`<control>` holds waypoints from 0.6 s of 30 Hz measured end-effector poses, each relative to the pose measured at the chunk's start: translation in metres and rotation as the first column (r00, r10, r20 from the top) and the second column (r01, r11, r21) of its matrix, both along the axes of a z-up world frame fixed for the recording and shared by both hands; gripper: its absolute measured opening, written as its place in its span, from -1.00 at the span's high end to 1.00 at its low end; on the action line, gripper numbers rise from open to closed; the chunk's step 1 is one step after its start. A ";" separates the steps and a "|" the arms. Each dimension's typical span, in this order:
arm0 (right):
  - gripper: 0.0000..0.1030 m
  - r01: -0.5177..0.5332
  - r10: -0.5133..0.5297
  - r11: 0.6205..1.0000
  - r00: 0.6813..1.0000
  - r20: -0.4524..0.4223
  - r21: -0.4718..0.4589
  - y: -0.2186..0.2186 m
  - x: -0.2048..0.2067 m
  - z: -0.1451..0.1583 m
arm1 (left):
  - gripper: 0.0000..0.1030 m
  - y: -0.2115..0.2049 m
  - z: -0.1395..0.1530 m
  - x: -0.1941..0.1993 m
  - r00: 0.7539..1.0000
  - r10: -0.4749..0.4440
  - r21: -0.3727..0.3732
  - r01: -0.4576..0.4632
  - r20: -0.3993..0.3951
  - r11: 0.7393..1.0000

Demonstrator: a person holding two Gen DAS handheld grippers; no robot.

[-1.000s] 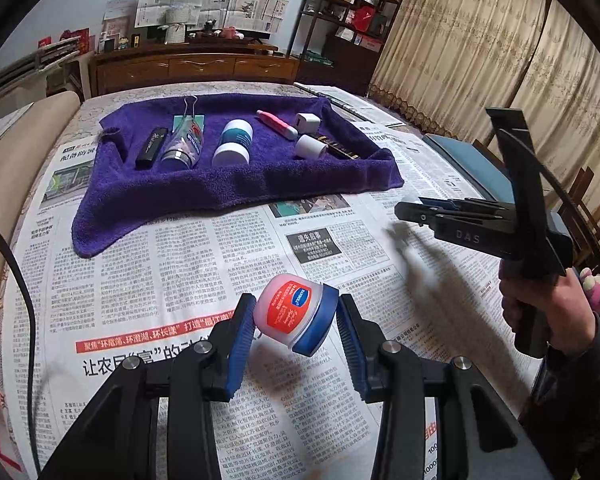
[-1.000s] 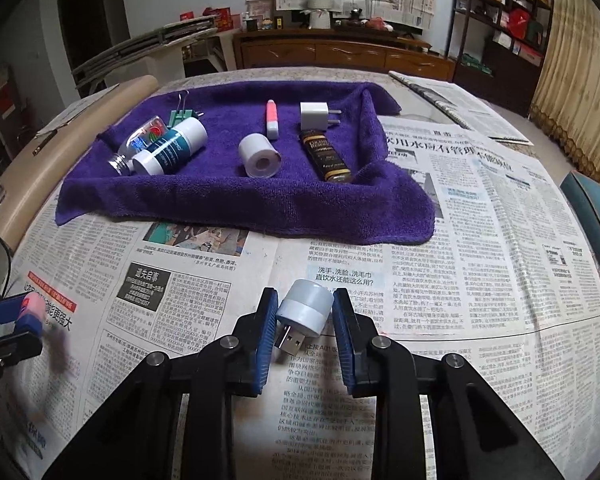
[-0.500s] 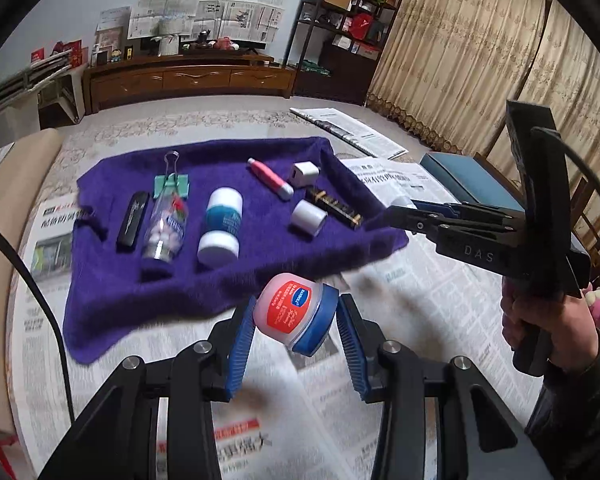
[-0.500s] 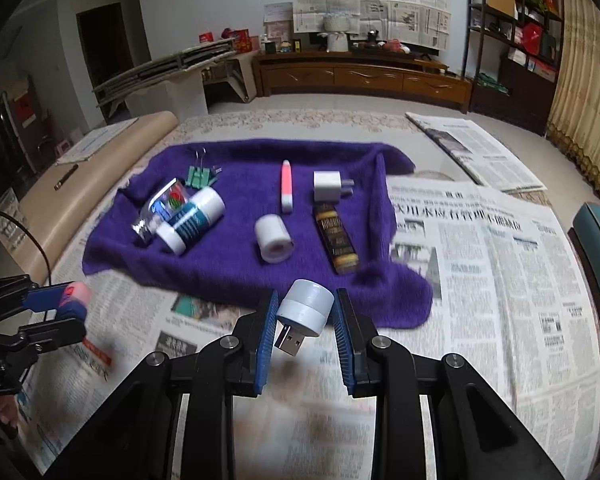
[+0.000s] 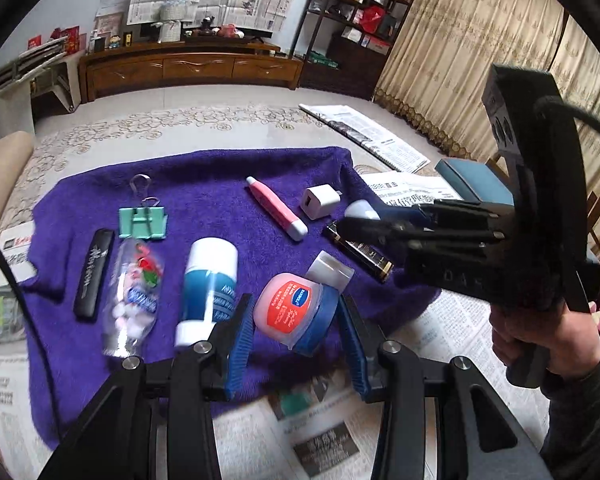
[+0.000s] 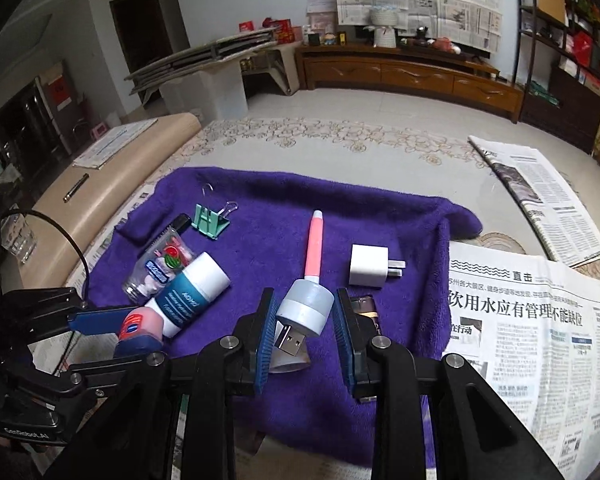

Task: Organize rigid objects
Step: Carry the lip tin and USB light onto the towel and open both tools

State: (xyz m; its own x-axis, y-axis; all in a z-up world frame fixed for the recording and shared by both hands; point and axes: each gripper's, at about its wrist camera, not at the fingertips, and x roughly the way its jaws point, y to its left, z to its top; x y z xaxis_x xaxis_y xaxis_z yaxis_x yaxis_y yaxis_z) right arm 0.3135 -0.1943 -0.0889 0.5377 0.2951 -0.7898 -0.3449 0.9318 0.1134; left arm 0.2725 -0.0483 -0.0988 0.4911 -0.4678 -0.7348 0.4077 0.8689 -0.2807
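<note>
Vaseline jar (image 5: 296, 312), small, pink-bodied with a blue lid and red-and-blue label, clamped between the blue pads of the left gripper (image 5: 296, 332) and now hanging over the near part of the purple terry towel (image 5: 228, 184), where a second ago lay only newsprint beneath. Same shift on the other side: round white USB night light (image 6: 305, 312), metal plug pointing down, pinched in the right gripper (image 6: 304, 332) and carried from the newspaper (image 6: 540, 320) to above the towel's near middle. Both carries therefore look close to the drop-off, with only lowering and release left. Jar tilted, label facing the camera, lid to the lower right, apparently rigid and secure in the grip. Already laid out on the towel: green binder clip (image 5: 143, 222), black flat bar (image 5: 93, 276), clear candy bottle (image 5: 134, 300), white-and-teal bottle (image 5: 208, 284), pink-and-white pen (image 5: 276, 208), white charger cube (image 5: 320, 202), dark rectangular lighter (image 5: 360, 256), white tape roll (image 5: 328, 270). Free cloth just ahead of the jar looks narrow, between teal bottle and tape roll.
</note>
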 end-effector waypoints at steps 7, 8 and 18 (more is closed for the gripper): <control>0.46 -0.022 0.019 0.999 0.998 -0.066 -0.041 -0.016 -0.003 -0.021 | 0.23 -0.016 -0.011 0.014 1.000 -0.004 0.048 0.005 -0.017 0.999; 0.46 -0.027 0.023 0.999 0.997 -0.075 -0.044 -0.018 -0.005 -0.024 | 0.23 -0.017 -0.013 0.015 1.000 -0.002 0.055 0.003 -0.019 0.998; 0.46 -0.091 0.084 0.993 0.991 -0.100 -0.068 -0.011 -0.019 -0.041 | 0.23 -0.026 -0.029 0.026 0.999 0.002 0.163 0.005 -0.047 0.987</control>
